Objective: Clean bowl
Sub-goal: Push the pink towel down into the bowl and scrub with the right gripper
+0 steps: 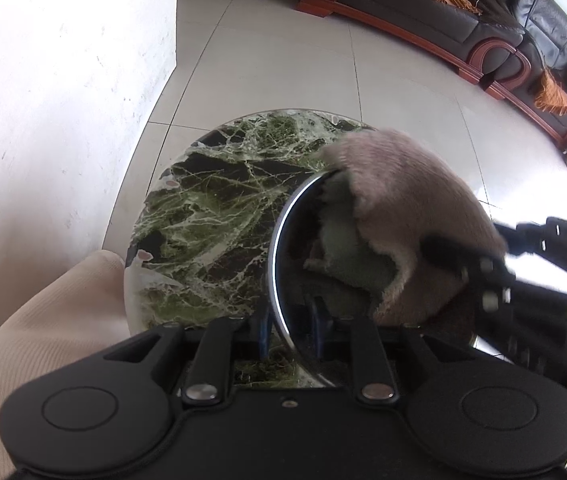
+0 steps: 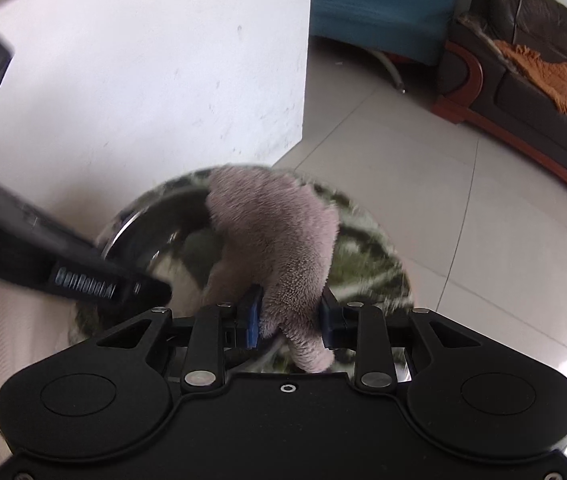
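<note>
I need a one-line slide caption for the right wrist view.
Right gripper clamps a pinkish cloth inside the steel bowl while the left gripper holds its rim.

We are in a home living room. A dark leather sofa (image 1: 495, 20) with a red-brown wooden frame runs along the far right, orange throws (image 2: 547, 76) draped over it. A teal seat (image 2: 383, 4) stands beside it at the far side. Pale floor tiles (image 1: 283, 68) spread between, and a round green marble table (image 1: 211, 216) sits near us by a white wall (image 2: 143, 80).
</note>
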